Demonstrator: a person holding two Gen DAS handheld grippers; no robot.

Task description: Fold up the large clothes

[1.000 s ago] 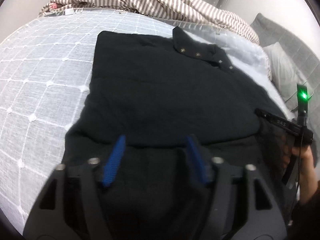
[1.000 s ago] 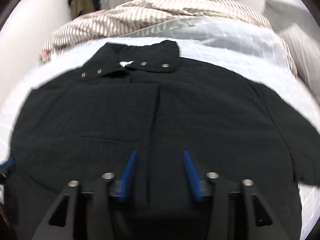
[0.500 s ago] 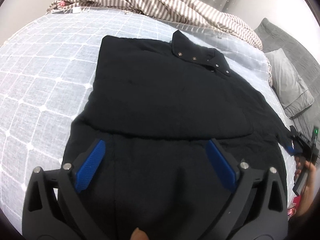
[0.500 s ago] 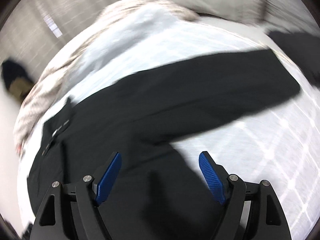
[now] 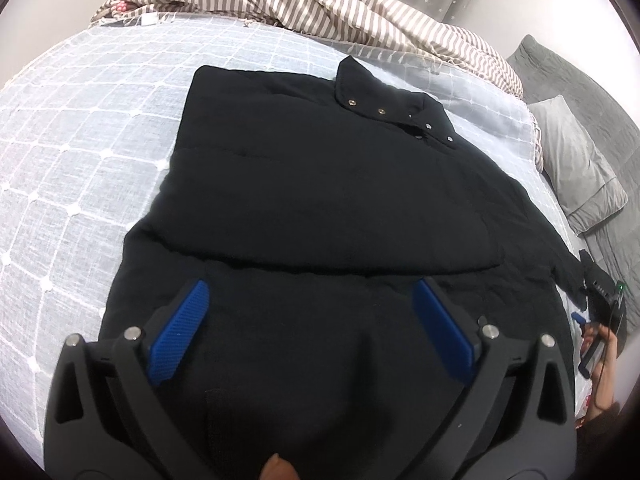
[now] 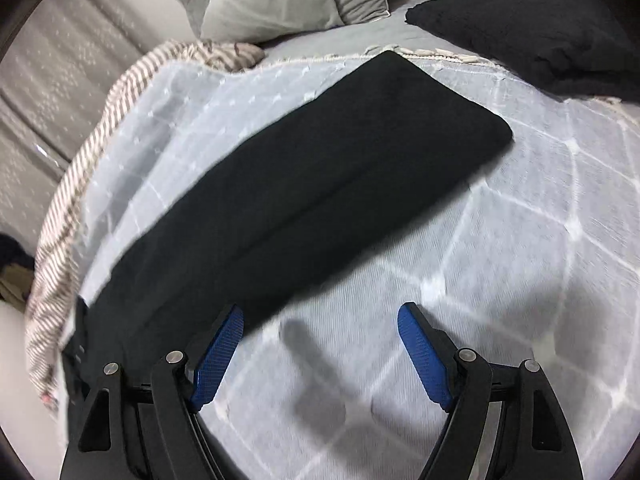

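Clearly the right claw (image 6: 320,354), jaws apart and empty over the bed (image 6: 520,240), is nearer the black coat's (image 5: 320,184) unfolded sleeve (image 6: 320,184), which runs diagonally up-right from it, while the left claw (image 5: 308,328) gapes above the hem.

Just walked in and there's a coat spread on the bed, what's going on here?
A person is folding a black jacket on a bed with a white checked bedspread, using a hand-held gripper in each hand. One sleeve is already folded across the body. The left hand-held gripper hovers open over the jacket's lower part, holding nothing. The right hand-held gripper is open over the bedspread beside the other sleeve, which lies stretched out, not yet gripped.
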